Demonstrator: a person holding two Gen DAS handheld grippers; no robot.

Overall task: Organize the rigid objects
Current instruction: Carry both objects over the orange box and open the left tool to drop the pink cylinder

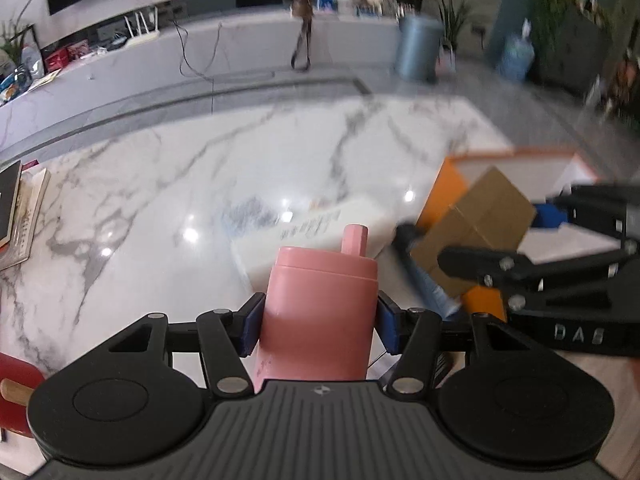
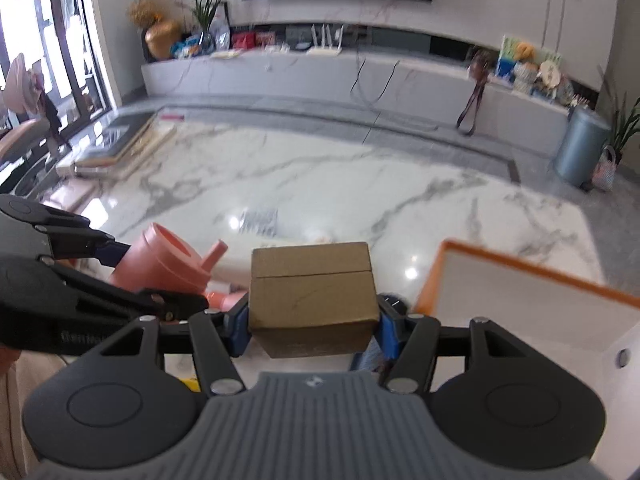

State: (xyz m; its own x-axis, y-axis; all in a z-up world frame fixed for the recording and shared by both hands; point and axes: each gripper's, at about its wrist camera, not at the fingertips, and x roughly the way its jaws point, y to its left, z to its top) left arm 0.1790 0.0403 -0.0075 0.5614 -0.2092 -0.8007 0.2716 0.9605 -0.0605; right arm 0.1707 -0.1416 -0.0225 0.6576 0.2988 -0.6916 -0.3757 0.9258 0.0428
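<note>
My left gripper (image 1: 318, 326) is shut on a pink bottle (image 1: 320, 312) with a spout on its cap, held above the marble floor. My right gripper (image 2: 312, 326) is shut on a brown cardboard box (image 2: 314, 296). In the right wrist view the pink bottle (image 2: 164, 264) and the left gripper (image 2: 132, 276) sit at the left. In the left wrist view the cardboard box (image 1: 476, 224) and the right gripper (image 1: 500, 240) are at the right. An orange-rimmed white bin (image 2: 532, 300) lies to the right; it also shows in the left wrist view (image 1: 516, 164).
A long white box (image 1: 316, 236) lies on the floor ahead of the bottle. A blue tube (image 1: 430, 288) lies near the bin. Books (image 1: 20, 216) lie at the left and a red object (image 1: 16, 396) at the lower left. A low TV bench (image 2: 360, 76) and a grey trash can (image 2: 580, 146) stand behind.
</note>
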